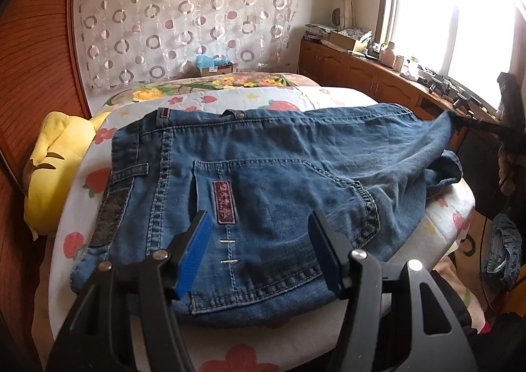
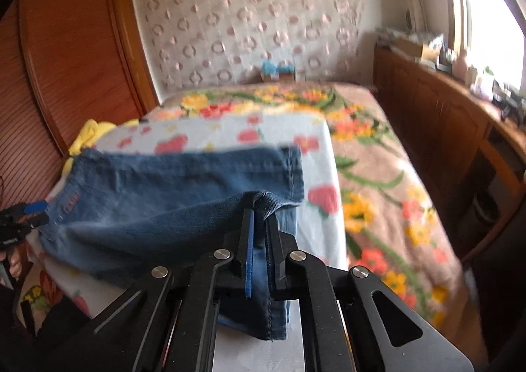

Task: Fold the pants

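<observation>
Left wrist view: denim pants (image 1: 263, 174) spread flat across the strawberry-print sheet (image 1: 75, 240) on the bed, waistband toward the far side, back pocket and its pink label straight ahead. Left gripper (image 1: 259, 250) hanging over the pocket area, 2 blue pads (image 1: 194, 257) standing well apart, nothing between them, no cloth pinched. Far right of the fabric lifted and pulled taut toward the other tool. Yellow plush toy (image 1: 49, 174) tucked at the bed's left edge.

Right wrist view: blurred, but readable. Right gripper (image 2: 258, 230) clamped tight on the leg-hem end of the pants (image 2: 164, 194), a fold of denim bunched up through the closed jaws, the leg draping back toward the sheet (image 2: 315, 227).

Handling, by judgement: soft and limp yet fairly heavy cloth, likely to sag and drag rather than slip. Best holds at thick stitched edges, hem or waistband corner, with both ends kept taut for a clean crease.
</observation>
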`<state>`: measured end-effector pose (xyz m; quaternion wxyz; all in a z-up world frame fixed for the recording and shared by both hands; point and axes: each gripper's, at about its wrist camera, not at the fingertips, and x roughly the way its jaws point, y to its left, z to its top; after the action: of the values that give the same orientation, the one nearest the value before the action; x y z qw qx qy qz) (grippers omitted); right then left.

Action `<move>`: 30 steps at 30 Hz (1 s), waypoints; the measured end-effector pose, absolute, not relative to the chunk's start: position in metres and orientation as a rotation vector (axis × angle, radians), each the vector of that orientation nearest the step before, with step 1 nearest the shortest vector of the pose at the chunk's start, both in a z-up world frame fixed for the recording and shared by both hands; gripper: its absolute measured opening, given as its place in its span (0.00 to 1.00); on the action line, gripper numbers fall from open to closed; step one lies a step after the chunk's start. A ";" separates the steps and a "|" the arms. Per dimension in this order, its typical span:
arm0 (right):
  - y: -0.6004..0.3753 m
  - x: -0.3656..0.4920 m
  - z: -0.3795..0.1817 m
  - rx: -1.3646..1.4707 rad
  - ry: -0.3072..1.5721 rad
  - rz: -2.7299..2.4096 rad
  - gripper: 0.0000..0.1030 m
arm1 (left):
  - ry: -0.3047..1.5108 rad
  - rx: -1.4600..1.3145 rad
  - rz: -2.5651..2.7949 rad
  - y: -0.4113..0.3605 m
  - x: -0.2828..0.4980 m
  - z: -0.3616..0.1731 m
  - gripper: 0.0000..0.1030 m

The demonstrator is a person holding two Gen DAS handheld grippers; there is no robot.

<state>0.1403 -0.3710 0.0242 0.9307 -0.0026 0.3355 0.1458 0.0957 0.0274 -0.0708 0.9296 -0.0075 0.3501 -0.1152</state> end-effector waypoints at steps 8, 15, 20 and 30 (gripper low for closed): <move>-0.353 0.121 0.088 -0.077 0.577 0.276 0.03 | 0.690 -0.017 -0.230 0.032 0.089 -0.060 0.58; -0.359 0.125 0.034 -0.143 0.714 0.150 0.38 | 0.700 -0.017 -0.217 0.036 0.090 -0.066 0.58; -0.367 0.117 0.009 -0.076 0.745 0.159 0.50 | 0.705 -0.011 -0.207 0.029 0.092 -0.070 0.58; -0.364 0.098 0.001 0.018 0.714 0.198 0.51 | 0.696 -0.037 -0.200 0.002 0.105 -0.075 0.58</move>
<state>0.0984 -0.3636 0.0007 0.9321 0.0089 0.3490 0.0966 0.1048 0.0022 -0.0751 0.9350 -0.0180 0.3404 -0.0981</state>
